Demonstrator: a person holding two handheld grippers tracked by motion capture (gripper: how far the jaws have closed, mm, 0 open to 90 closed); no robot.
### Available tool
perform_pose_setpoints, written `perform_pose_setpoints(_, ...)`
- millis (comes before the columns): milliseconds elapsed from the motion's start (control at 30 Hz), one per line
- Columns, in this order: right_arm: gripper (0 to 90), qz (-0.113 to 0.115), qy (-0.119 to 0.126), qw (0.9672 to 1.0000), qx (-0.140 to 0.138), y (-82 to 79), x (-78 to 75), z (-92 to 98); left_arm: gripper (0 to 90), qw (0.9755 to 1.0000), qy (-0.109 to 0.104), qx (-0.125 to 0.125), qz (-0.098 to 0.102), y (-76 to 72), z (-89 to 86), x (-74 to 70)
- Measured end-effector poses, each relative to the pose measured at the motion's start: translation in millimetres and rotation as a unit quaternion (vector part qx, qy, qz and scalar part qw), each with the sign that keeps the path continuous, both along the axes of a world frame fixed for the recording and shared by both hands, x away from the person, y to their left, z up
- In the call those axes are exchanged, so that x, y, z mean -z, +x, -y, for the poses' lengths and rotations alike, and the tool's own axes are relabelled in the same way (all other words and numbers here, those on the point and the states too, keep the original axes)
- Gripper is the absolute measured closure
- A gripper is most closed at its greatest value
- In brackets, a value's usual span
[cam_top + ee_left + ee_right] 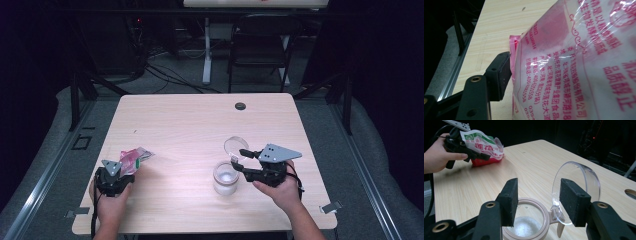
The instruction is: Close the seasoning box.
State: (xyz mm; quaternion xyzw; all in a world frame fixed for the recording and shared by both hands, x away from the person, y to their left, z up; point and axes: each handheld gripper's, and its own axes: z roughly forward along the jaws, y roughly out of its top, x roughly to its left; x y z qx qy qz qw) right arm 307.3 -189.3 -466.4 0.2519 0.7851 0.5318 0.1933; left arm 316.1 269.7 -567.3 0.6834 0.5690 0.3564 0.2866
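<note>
Pale wood-grain laminate table top (190, 125), rectangular with rounded corners, a small dark round grommet (240, 106) set near its far edge.

At the near left corner, a crinkled, glossy plastic pouch printed in pink, red and white (134, 157), with a green patch at one end in the right gripper view (482, 146). Seen close in the left gripper view (579, 65): translucent film with white glare folds, rows of red Chinese characters, a scrolling red ornament, and digits reading in part "400-6351558"; whitish contents behind the film. Large red characters also across the white panel in the right gripper view, too small to read with certainty.

Left black two-jaw gripper (120, 175), held in the left hand (107, 200), set against the pouch; one matte black pad (502, 72) just beside the film's edge, the other hidden behind the pouch. Jaws apart rather than clamped, as far as can be told; pressure on the pouch not evident.

Near the middle right, a short clear glass jar (226, 177) with a pinkish-beige ring at its mouth (524, 220) and white granular powder at the bottom. Round transparent hinged lid (576, 187) swung up and standing nearly upright on a clear tab at the rim.

Right black two-jaw gripper (537, 200), grey three-cornered plate on top, in the right hand (282, 192): jaws wide apart, rough foam-like pads, poised above the jar mouth, with the lid's edge against the inner face of the right-side pad. Nothing clasped.
</note>
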Motion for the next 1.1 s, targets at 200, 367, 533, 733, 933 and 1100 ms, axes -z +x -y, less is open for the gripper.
perform_pose_setpoints(200,48.5,0.0,0.003,1.0,0.002,0.3,-0.3,0.8,39.2,1.0,-0.002,0.0,0.003,-1.5,-0.4,-1.4)
perform_pose_setpoints(367,47.9,0.001,0.004,1.0,0.006,0.4,-1.6,2.2,39.1,1.0,-0.003,0.0,0.007,-4.9,1.4,-7.4)
perform_pose_setpoints(533,47.2,0.006,-0.001,0.9999,0.011,-0.9,-4.4,2.0,31.9,0.9999,-0.006,0.009,0.011,-8.4,8.6,-13.0)
perform_pose_setpoints(733,47.1,0.009,-0.002,0.9998,0.018,-1.6,-6.4,2.8,29.8,0.9993,-0.005,0.034,0.015,-12.8,17.9,-18.6)
perform_pose_setpoints(933,46.9,0.016,0.005,0.9993,0.032,-1.9,-12.5,9.3,28.6,0.9971,0.001,0.073,0.019,-19.7,32.9,-25.4)
perform_pose_setpoints(1100,46.2,0.017,0.002,0.9985,0.051,0.7,-13.8,16.3,24.8,0.9945,-0.01,0.103,0.016,-23.9,42.9,-26.4)
